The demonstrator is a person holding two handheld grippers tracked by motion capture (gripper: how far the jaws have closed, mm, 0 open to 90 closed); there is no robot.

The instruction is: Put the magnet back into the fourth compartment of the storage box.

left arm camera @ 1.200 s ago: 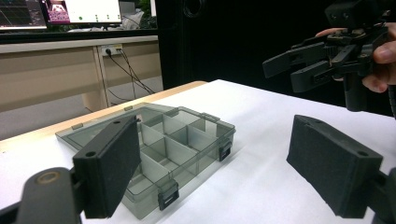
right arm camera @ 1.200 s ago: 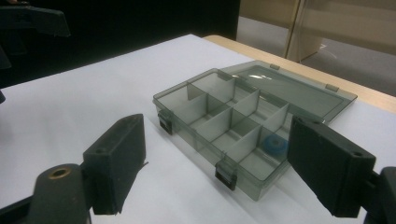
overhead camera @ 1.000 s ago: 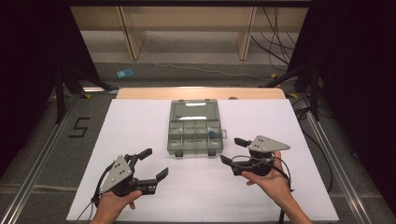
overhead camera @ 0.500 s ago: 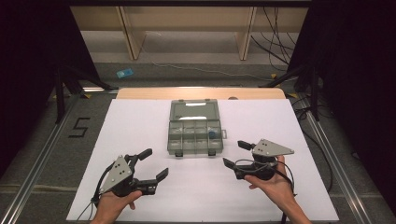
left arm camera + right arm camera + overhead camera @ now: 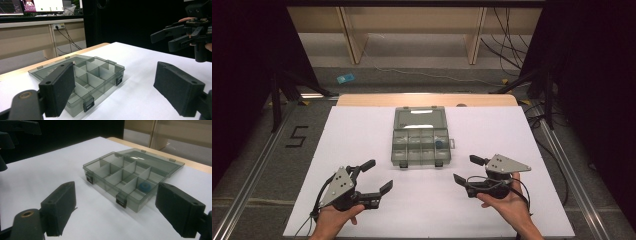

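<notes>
A smoky clear compartment box lies open mid-table, its lid flat behind it. A small blue ring sits in a right-hand compartment, and the right gripper view has the ring too. My left gripper hovers near the front left of the box, open and empty. My right gripper is at the front right, apart from the box. Its jaws have just been opening a little and stand open with nothing between them.
A white sheet covers the table. The wooden table edge shows at the back, with shelving and cables beyond. Metal rails run along both sides. The other hand's gripper shows in the left gripper view.
The right gripper has drifted slightly to the right, away from the box. The left gripper and the box have kept still.
</notes>
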